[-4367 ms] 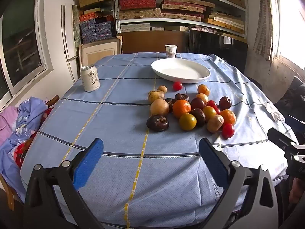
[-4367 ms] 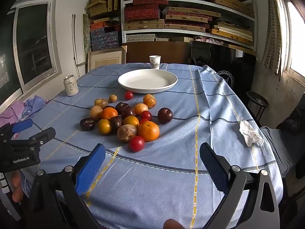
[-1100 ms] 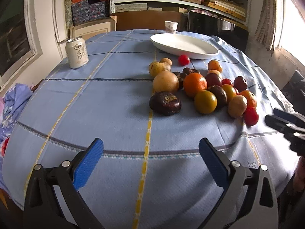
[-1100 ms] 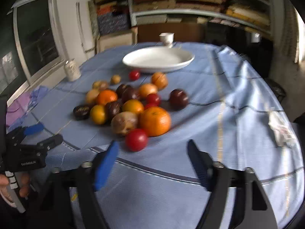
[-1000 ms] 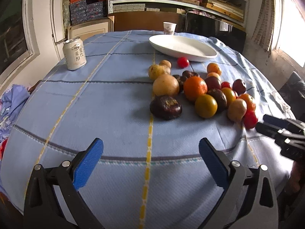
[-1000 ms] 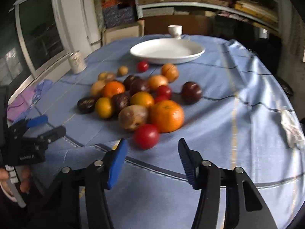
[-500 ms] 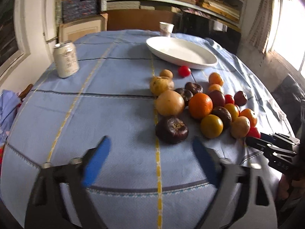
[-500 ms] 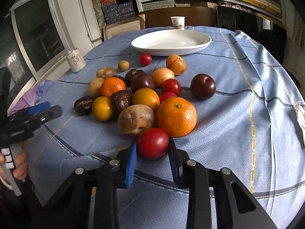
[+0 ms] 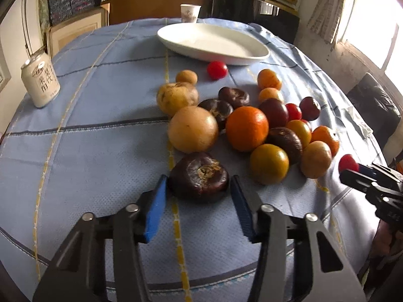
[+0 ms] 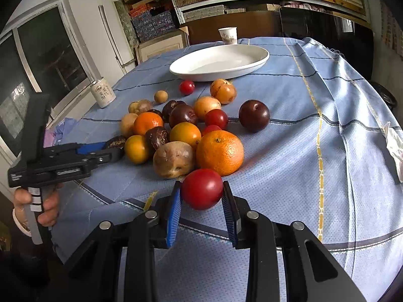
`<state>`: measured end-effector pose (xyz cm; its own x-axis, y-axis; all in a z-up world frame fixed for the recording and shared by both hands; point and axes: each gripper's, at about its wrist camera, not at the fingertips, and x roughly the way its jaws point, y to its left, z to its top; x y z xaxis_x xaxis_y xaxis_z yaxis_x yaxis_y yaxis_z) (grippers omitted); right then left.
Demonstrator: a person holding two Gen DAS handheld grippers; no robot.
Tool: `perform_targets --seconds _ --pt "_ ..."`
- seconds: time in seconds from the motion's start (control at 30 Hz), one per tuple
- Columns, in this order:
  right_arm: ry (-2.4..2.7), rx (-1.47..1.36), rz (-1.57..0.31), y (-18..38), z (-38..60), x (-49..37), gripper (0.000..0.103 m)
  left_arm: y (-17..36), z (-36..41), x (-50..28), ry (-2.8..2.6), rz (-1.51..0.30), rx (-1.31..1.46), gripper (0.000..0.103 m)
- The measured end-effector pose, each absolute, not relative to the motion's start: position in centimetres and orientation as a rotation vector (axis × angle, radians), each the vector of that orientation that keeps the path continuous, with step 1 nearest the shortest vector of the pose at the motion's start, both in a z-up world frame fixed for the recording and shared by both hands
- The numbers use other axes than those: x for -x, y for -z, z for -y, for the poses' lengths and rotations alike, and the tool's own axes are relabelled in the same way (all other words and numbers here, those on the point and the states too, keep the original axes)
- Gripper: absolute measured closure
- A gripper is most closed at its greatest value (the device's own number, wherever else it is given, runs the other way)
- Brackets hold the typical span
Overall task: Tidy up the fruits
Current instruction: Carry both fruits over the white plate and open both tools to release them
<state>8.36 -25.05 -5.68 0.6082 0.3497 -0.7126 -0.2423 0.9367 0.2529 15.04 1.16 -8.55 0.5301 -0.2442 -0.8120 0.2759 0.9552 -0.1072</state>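
The right gripper (image 10: pixel 201 196) is clamped on a red tomato (image 10: pixel 201 191) at the near edge of the fruit pile on the counter (image 10: pixel 289 151). The left gripper (image 9: pixel 198 188) jaws are closing around a dark wrinkled fruit (image 9: pixel 199 177); firm pad contact cannot be confirmed.

Heaped loosely on the blue cloth: oranges, plums, tan and dark wrinkled fruits (image 10: pixel 186 130). Nearest, a glossy red tomato (image 10: pixel 201 192), round, resting just beside a big orange (image 10: pixel 219 152). At the other edge, a dark wrinkled fruit (image 9: pixel 199 176), flattish. Beyond, a white plate (image 10: pixel 262 58), bare
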Motion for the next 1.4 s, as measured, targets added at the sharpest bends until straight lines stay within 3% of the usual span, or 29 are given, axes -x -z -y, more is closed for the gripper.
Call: perform_targets --seconds 0.37,0.57,0.8,0.97,1.17,1.2,1.23,1.33,1.4 --pt "-0.449 -0.154 -0.830 2.2 25.8 -10.9 0.071 8.1 -1.5 -15.4 0.355 -0.973 -0.033 0.056" --pt "-0.429 -0.111 -0.773 -0.8 25.8 -17.6 0.071 2.7 -2.5 -16.9 0.406 -0.882 -0.029 0.056" --pt "-0.377 -0.176 -0.857 1.0 25.3 -30.0 0.071 -1.3 -0.1 -28.4 0.429 -0.839 -0.040 0.056" --pt "-0.326 -0.141 -0.932 3.2 24.3 -35.7 0.071 0.9 2.6 -37.5 0.422 -0.936 -0.034 0.056" --pt "-0.329 -0.138 -0.988 4.8 23.7 -38.0 0.070 4.2 4.2 -40.9 0.415 -1.021 -0.042 0.055" --pt "-0.329 -0.137 -0.987 4.8 23.7 -38.1 0.070 4.5 4.6 -41.0 0.405 -1.027 -0.052 0.049" --pt "-0.331 -0.143 -0.984 4.7 23.9 -38.1 0.068 4.4 4.6 -40.8 0.394 -1.023 -0.059 0.035" --pt "-0.358 -0.197 -0.951 3.6 24.8 -36.7 0.058 2.9 4.2 -39.0 0.378 -0.951 -0.065 0.015" --pt "-0.371 -0.202 -0.908 2.6 25.3 -35.3 0.053 1.5 3.6 -36.9 0.360 -0.889 -0.078 0.009"
